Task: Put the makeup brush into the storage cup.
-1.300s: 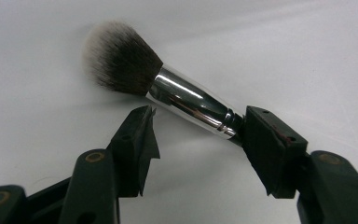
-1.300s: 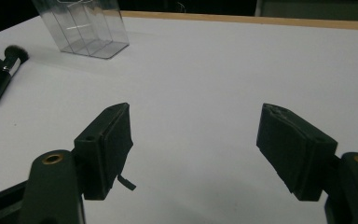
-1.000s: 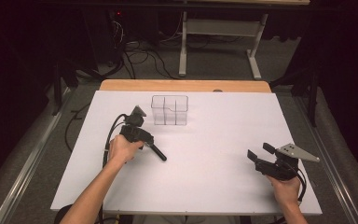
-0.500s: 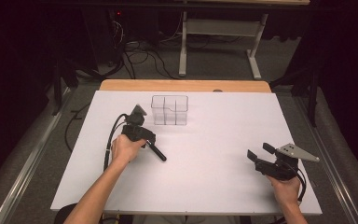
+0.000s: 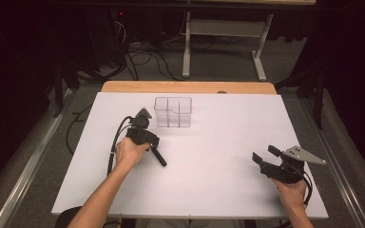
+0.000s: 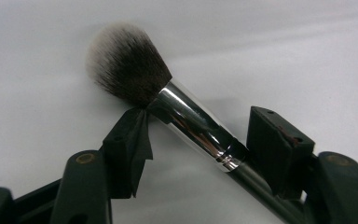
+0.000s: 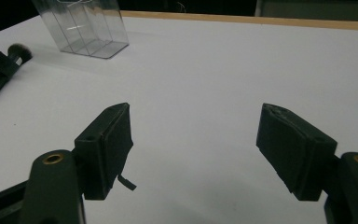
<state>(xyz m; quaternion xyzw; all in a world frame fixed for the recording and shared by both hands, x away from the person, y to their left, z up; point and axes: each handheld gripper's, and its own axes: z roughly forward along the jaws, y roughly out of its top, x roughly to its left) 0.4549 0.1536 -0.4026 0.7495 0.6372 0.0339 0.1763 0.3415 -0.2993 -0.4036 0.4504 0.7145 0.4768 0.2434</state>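
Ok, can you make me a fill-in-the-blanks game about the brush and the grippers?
1. The left gripper has a makeup ____ lying between its jaws.
2. The right gripper holds nothing and its jaws are ____.
3. The clear organizer stands on the ____ table.

Missing words: brush; open; white

Clear divided box point(image 5: 173, 112) (table's far side)

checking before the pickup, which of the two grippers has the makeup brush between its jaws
The left gripper: the makeup brush lies slantwise between its open jaws on the white table. The right gripper has just bare table between its open jaws.
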